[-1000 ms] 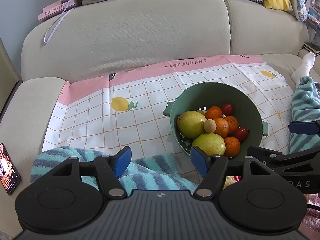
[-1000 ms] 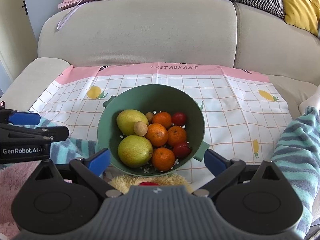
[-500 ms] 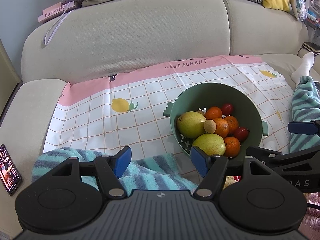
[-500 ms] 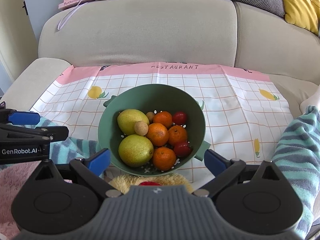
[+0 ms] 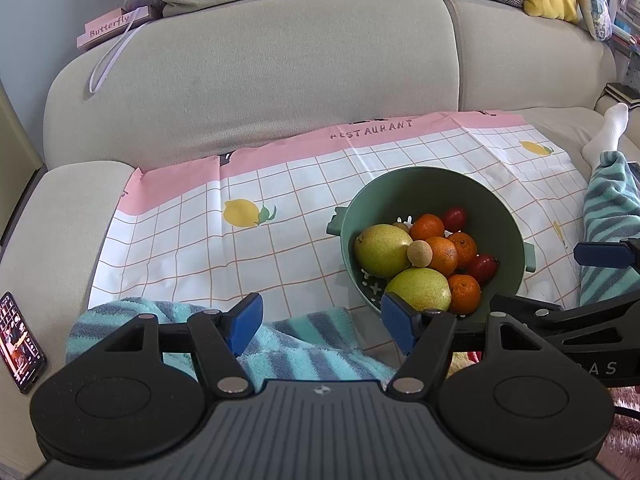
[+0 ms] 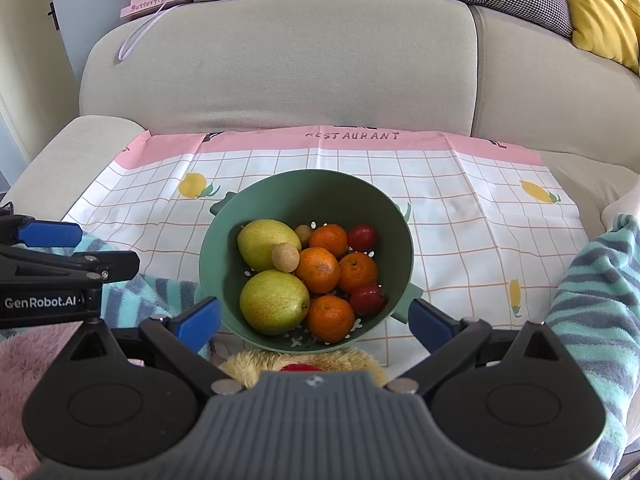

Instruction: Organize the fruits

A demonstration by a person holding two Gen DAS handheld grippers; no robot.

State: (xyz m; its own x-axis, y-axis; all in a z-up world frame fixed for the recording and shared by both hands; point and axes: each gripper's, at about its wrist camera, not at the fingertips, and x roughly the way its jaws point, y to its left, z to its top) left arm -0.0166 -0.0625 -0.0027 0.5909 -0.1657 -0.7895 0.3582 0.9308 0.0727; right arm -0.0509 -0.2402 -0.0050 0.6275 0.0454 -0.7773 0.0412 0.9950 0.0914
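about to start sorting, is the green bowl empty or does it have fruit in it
It has fruit. The green bowl holds two pears, four oranges and two small red fruits, piled toward its near side.

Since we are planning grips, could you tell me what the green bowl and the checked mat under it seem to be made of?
Green bowl: probably moulded plastic, matte, with cut-out drain holes and small side handles, like a colander. Checked mat: likely thin coated or plastic sheet, smooth with a slight sheen; sharp fold creases show across the printed grid.

Both wrist views angled down, sharing bowl (image 5: pixel 432 188).
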